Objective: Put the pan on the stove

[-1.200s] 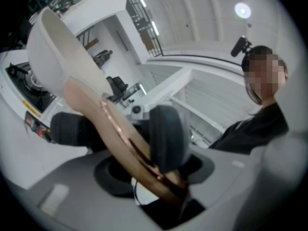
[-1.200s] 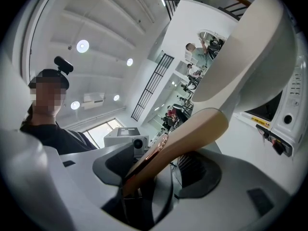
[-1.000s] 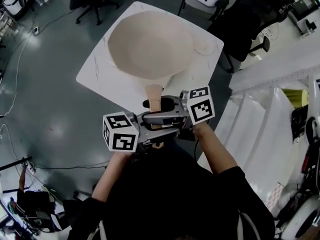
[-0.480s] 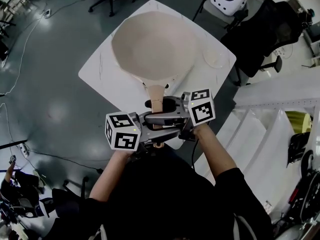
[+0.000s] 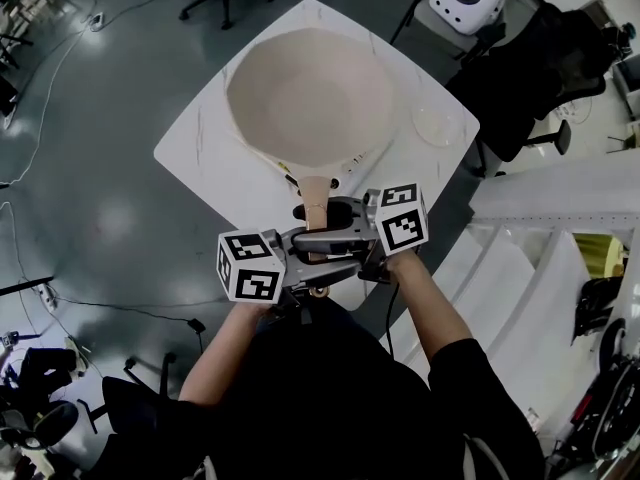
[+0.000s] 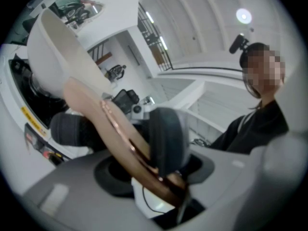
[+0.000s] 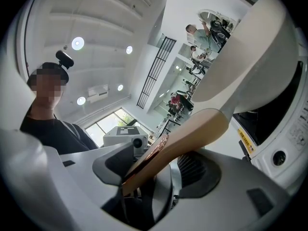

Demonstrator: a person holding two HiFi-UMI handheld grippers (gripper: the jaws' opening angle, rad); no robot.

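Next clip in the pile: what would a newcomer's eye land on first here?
The big beige pan covers most of the white square table in the head view. The left gripper and the right gripper both have their fingers closed on its long handle, side by side just in front of the person. A small clear dish sits near the table's right corner.

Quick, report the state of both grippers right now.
Left gripper: closed on the pan handle.
Right gripper: closed on the same pan handle.
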